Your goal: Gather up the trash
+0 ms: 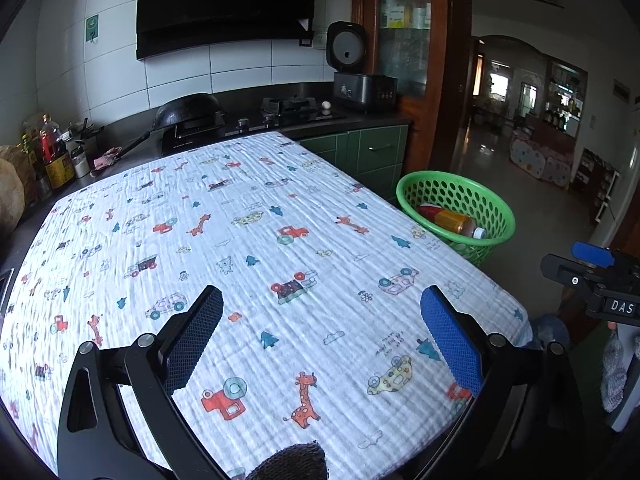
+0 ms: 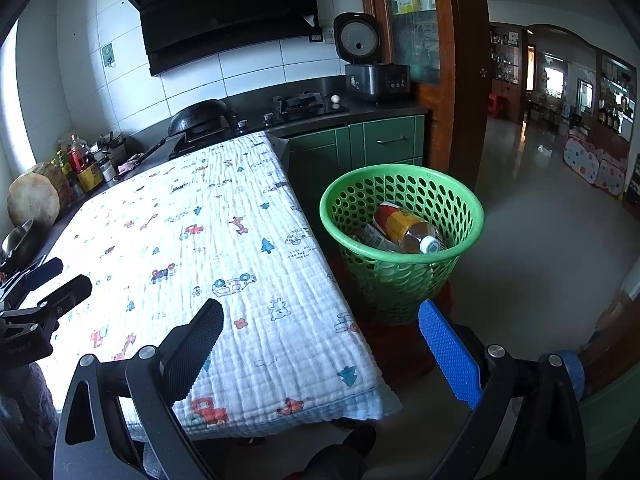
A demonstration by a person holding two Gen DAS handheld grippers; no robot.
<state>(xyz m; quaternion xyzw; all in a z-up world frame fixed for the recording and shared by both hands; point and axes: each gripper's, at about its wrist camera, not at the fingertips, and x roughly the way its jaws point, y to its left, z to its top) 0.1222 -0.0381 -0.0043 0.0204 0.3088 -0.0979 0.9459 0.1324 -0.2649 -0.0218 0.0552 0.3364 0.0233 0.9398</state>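
Observation:
A green perforated basket [image 2: 400,280] stands on the floor right of the table; it also shows in the left wrist view [image 1: 496,204]. Inside lies a plastic bottle [image 2: 404,228] with a yellow-and-red label and white cap, seen also in the left wrist view [image 1: 452,220], on top of other crumpled trash [image 2: 374,238]. My left gripper [image 1: 322,304] is open and empty above the table's cartoon-print cloth [image 1: 260,240]. My right gripper [image 2: 320,316] is open and empty over the table's right front corner, short of the basket. The cloth [image 2: 224,248] bears no trash.
Behind the table runs a dark counter with a wok [image 1: 188,110], a gas hob [image 1: 292,106], an egg [image 1: 326,105] and a rice cooker [image 1: 362,88]. Bottles [image 1: 56,152] stand at the left. Green cabinets [image 2: 380,140] and a doorway lie to the right.

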